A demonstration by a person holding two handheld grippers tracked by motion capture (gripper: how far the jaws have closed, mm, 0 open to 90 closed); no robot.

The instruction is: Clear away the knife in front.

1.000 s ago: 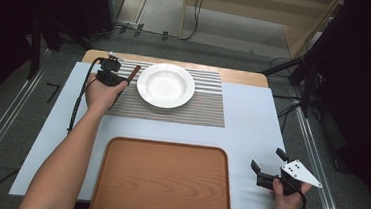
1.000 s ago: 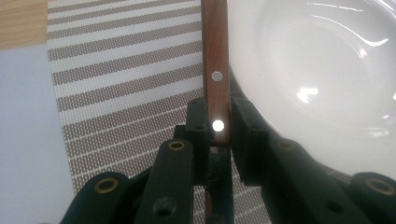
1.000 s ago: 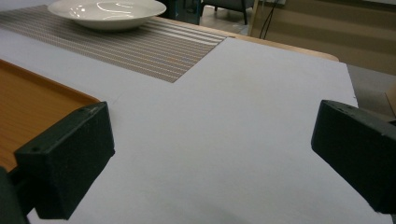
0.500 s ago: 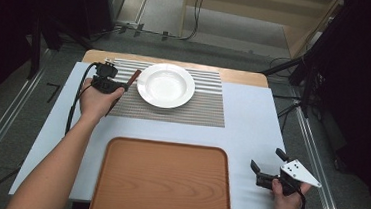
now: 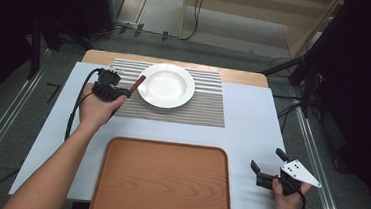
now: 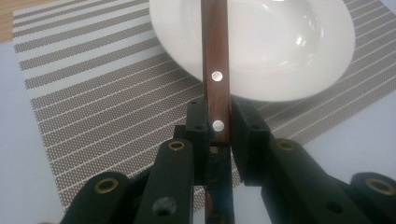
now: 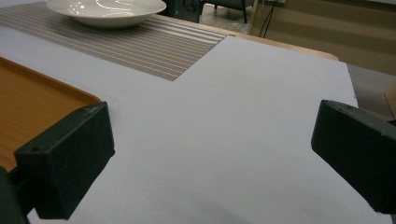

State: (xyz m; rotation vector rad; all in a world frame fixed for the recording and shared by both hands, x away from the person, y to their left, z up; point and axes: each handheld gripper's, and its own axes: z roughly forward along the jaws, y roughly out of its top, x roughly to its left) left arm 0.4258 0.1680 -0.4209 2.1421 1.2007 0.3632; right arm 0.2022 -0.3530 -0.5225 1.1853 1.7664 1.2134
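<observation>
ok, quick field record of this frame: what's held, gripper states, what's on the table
held item: wooden handle with metal rivets, likely cutlery; its far end is out of sight
left gripper: jaws shut on the handle, at the left edge of the white plate
handle position: sticks out over the plate's rim
right gripper: jaws open, nothing between them, at the table's right near corner
plate: empty, on the striped placemat
tray: wooden, empty, near edge of the table
table surface: white sheet under the mat and tray
</observation>
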